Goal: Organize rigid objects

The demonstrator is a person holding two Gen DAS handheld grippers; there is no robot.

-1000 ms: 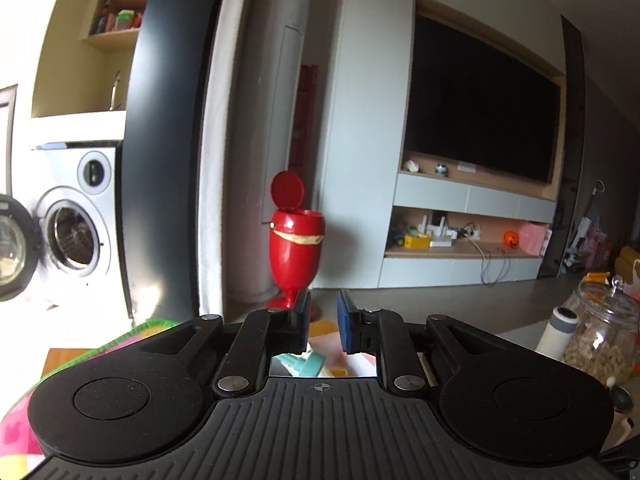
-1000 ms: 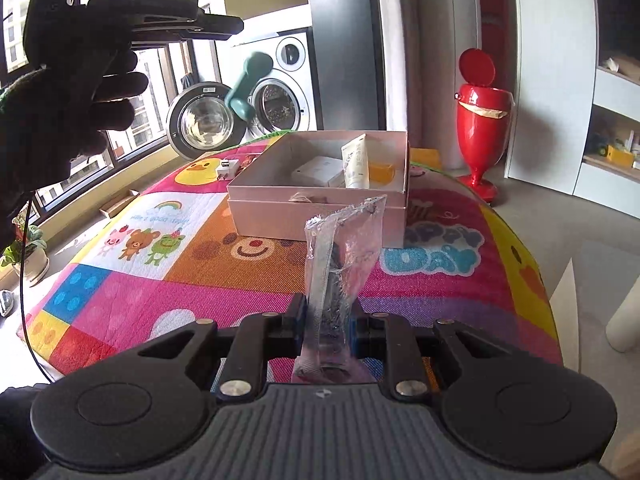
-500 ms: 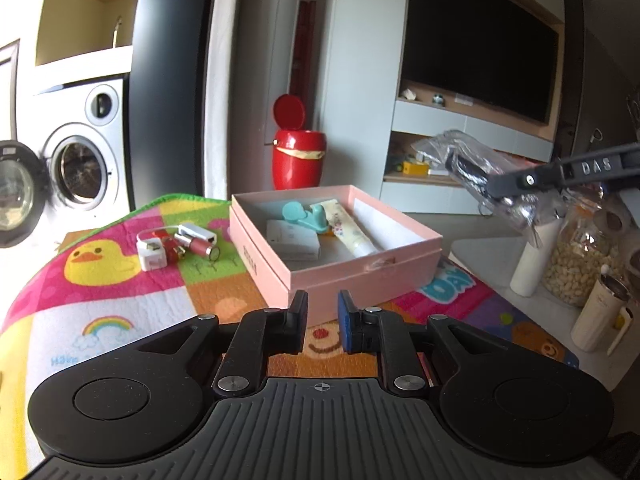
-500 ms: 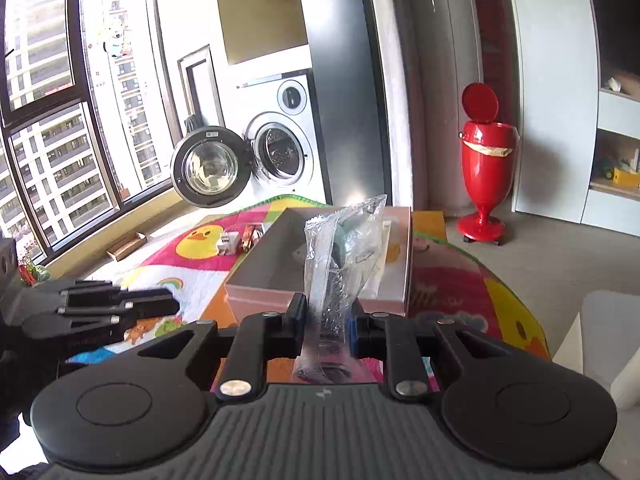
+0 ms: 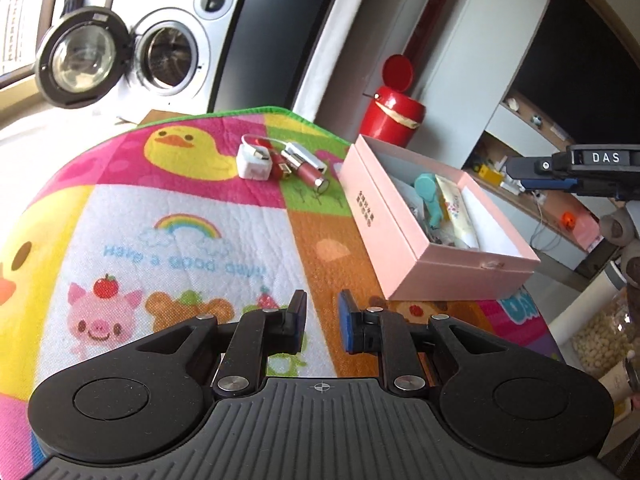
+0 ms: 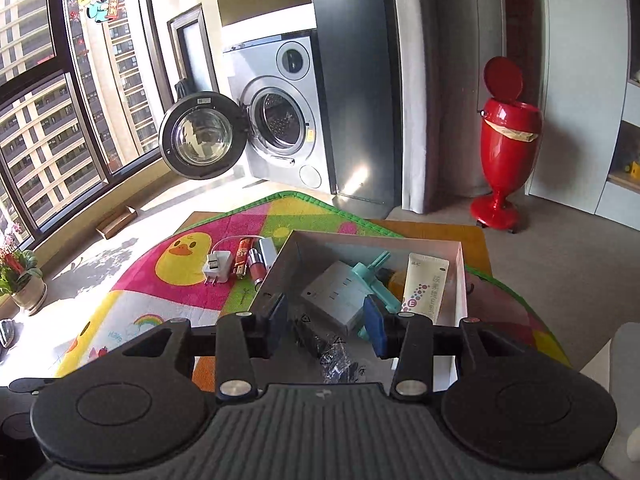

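Observation:
My right gripper (image 6: pixel 326 318) hangs over the near end of the pink box (image 6: pixel 458 280), and its jaws are opening. A clear plastic bag with a dark item (image 6: pixel 332 354) lies in the box below the gap, clear of both pads. The box also holds a grey flat carton (image 6: pixel 340 294), a teal tool (image 6: pixel 374 280) and a cream tube (image 6: pixel 426 286). My left gripper (image 5: pixel 322 312) is low over the play mat (image 5: pixel 180 232), shut and empty. Beyond it lie a white plug (image 5: pixel 254 164) and a red cylinder (image 5: pixel 310 172), left of the pink box (image 5: pixel 400 256). The right gripper (image 5: pixel 520 174) shows side-on above the box.
A red pedal bin (image 6: pixel 506 140) stands behind the table. A washing machine with its door (image 6: pixel 202 136) swung open is at the back left. A glass jar of nuts (image 5: pixel 600 340) stands off the mat's right edge. A potted plant (image 6: pixel 24 284) sits on the floor.
My right gripper moved forward over the pink box and let go of the plastic bag, which now lies in the box. My left gripper dropped and rolled toward the mat.

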